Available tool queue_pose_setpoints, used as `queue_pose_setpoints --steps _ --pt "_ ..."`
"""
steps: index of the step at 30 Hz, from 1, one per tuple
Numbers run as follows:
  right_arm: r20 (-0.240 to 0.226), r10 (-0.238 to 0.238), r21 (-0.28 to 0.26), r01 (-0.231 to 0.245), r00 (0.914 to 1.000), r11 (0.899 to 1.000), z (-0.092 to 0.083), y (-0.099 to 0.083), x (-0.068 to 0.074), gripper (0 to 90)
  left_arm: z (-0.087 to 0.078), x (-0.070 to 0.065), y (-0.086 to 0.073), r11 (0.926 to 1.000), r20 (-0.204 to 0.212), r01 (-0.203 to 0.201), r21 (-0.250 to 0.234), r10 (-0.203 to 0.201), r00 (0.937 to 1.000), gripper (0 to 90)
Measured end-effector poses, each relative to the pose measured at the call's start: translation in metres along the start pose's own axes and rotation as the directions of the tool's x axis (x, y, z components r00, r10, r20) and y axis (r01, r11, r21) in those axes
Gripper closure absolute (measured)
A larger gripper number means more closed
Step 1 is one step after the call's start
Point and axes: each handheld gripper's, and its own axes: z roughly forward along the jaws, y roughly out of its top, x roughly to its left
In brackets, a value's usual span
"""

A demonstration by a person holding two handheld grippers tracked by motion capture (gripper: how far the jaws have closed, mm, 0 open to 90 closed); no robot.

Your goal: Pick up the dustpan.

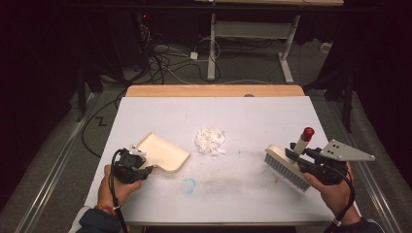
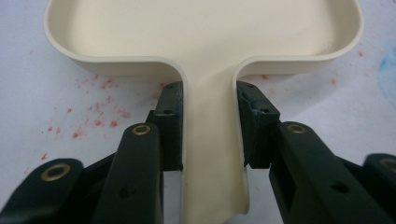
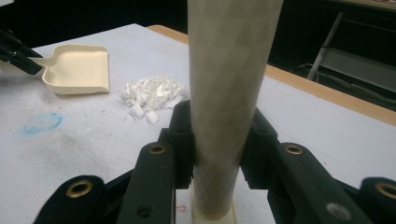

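Standing on the white table (image 1: 252, 111): one cream dustpan (image 1: 163, 152), nothing in it; one brush (image 1: 286, 166); one pile of white scraps (image 1: 210, 141) between them. Left gripper (image 2: 208, 125) is clamped on the dustpan's handle, pan flat on the table. Right gripper (image 3: 217, 135) is closed around the brush's handle, bristles down at the table's right.

A white sheet (image 1: 252, 116) covered the wooden table (image 1: 214, 91), marked with a blue smudge (image 1: 189, 184) and scattered red specks (image 2: 100, 116). Beyond the far edge, tangled cables (image 1: 165, 60) lay on the grey floor beside what looked like a white desk frame (image 1: 252, 34).
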Motion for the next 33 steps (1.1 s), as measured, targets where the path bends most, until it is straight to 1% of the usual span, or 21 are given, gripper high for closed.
queue_pose_setpoints --steps 4,7,9,10,12,19,22,25,28,33 --pt "-0.004 -0.005 0.004 0.005 1.0000 1.000 0.001 0.000 0.001 70.4 -0.004 -0.006 0.001 0.9995 0.016 -0.032 0.006 0.032 0.9994 64.0" --pt "-0.001 -0.007 0.011 0.007 1.0000 1.000 0.002 0.000 0.001 70.5 -0.007 -0.011 0.001 0.9982 0.034 -0.060 0.008 0.060 0.9976 64.0" --pt "0.001 -0.002 0.012 0.002 1.0000 1.000 0.002 0.000 0.000 70.5 -0.007 -0.012 0.001 0.9978 0.040 -0.065 0.008 0.065 0.9971 64.0" --pt "0.002 0.004 0.012 -0.004 1.0000 1.000 0.003 0.000 -0.001 70.5 -0.007 -0.014 0.001 0.9969 0.051 -0.078 0.015 0.077 0.9957 64.0" --pt "0.002 0.000 0.014 0.000 1.0000 1.000 0.004 -0.001 -0.002 70.5 -0.007 -0.015 0.001 0.9957 0.060 -0.090 0.022 0.089 0.9942 64.0" --pt "0.005 0.004 0.022 -0.004 1.0000 1.000 0.005 -0.001 -0.003 70.5 -0.008 -0.017 0.002 0.9957 0.085 -0.088 0.027 0.086 0.9927 63.9" --pt "0.010 0.003 0.023 -0.004 0.9999 1.000 0.005 -0.001 -0.004 70.5 -0.008 -0.019 0.001 0.9946 0.092 -0.100 0.027 0.098 0.9909 63.9" --pt "0.010 0.010 0.023 -0.010 0.9999 1.000 0.006 -0.002 -0.005 70.5 -0.009 -0.019 0.001 0.9931 0.091 -0.114 0.028 0.111 0.9896 63.9" --pt "0.008 0.002 0.030 -0.002 1.0000 1.000 0.008 -0.002 -0.006 70.4 -0.009 -0.019 -0.001 0.9913 0.088 -0.129 0.027 0.126 0.9881 63.9" --pt "0.006 0.006 0.022 -0.006 1.0000 1.000 0.009 0.000 -0.005 70.5 -0.010 -0.020 -0.004 0.9916 0.092 -0.127 0.024 0.124 0.9880 63.9"
